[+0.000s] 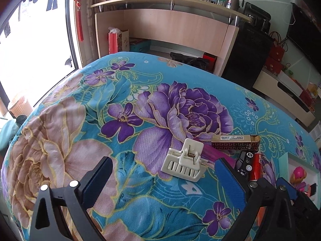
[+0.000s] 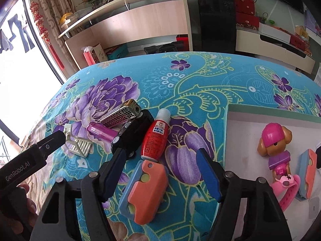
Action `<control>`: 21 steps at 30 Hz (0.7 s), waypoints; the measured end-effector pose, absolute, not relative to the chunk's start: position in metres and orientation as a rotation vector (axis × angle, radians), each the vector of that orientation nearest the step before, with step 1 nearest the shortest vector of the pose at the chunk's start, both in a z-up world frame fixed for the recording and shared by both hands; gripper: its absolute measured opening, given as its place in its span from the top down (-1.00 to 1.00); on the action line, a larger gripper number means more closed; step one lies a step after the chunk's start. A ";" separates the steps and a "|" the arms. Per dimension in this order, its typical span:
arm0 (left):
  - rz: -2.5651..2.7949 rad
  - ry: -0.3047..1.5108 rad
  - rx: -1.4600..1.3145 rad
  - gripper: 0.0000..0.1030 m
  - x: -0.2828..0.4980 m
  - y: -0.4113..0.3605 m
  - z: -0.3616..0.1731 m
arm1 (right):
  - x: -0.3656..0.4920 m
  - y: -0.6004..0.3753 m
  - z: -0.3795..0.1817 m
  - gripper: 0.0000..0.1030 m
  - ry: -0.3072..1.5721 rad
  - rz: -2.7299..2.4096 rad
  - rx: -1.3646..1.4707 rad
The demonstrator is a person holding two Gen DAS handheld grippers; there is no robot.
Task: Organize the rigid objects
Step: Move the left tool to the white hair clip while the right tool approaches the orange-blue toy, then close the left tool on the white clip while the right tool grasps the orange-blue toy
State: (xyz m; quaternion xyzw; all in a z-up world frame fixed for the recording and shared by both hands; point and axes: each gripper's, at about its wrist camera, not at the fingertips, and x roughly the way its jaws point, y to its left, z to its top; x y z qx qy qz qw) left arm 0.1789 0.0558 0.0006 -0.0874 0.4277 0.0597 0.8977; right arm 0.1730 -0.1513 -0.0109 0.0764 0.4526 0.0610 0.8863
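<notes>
Item: orange-and-blue toy [image 2: 143, 192], lying on the floral blanket [image 2: 200, 76]. It is seen between the jaws of the right gripper [image 2: 162, 167], nearer the left one; the jaws stand apart and no pad is seen pressing on it. Its long axis runs along the gripper's pointing line, tilted slightly, so a closing pinch would, by judgement, fall across its narrow width. The right hand is the nearer.

Beyond those jaws: red bottle [image 2: 155, 136], black toy car [image 2: 132, 134], patterned lighter [image 2: 120, 115], pink tube [image 2: 102, 131]. To their right: white tray [image 2: 240, 140] holding a pup figure [image 2: 275, 148] and a second orange-and-blue toy [image 2: 308, 172].

Left gripper [image 1: 162, 178]: jaws open, empty; white clip [image 1: 185, 159] lies just ahead between them.

The left view hides the orange toy behind its right jaw; only the right view shows it.
</notes>
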 end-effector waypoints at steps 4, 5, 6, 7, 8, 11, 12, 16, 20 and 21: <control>0.111 0.885 -0.174 -0.89 0.183 0.053 -0.003 | 0.168 -0.147 -0.012 -0.41 0.973 0.135 0.148; 0.105 0.885 -0.178 -0.84 0.185 0.054 -0.005 | 0.166 -0.147 -0.013 -0.41 0.983 0.140 0.153; 0.099 0.889 -0.179 -0.79 0.187 0.053 -0.007 | 0.165 -0.146 -0.015 -0.41 0.994 0.144 0.160; 0.096 0.895 -0.176 -0.77 0.188 0.053 -0.008 | 0.165 -0.146 -0.016 -0.41 1.006 0.145 0.167; 0.095 0.898 -0.171 -0.75 0.189 0.052 -0.010 | 0.164 -0.145 -0.017 -0.40 1.010 0.148 0.167; 0.082 0.890 -0.150 -0.63 0.191 0.048 -0.012 | 0.163 -0.141 -0.019 -0.40 1.026 0.146 0.147; 0.071 0.889 -0.150 -0.55 0.192 0.046 -0.013 | 0.162 -0.139 -0.020 -0.40 1.029 0.144 0.139; 0.039 0.885 -0.134 -0.25 0.193 0.039 -0.011 | 0.160 -0.133 -0.022 -0.40 1.041 0.143 0.104; 0.029 0.881 -0.109 -0.04 0.192 0.034 -0.010 | 0.159 -0.131 -0.023 -0.29 1.051 0.141 0.084; 0.028 0.881 -0.105 -0.04 0.191 0.034 -0.009 | 0.159 -0.130 -0.023 -0.28 1.053 0.137 0.074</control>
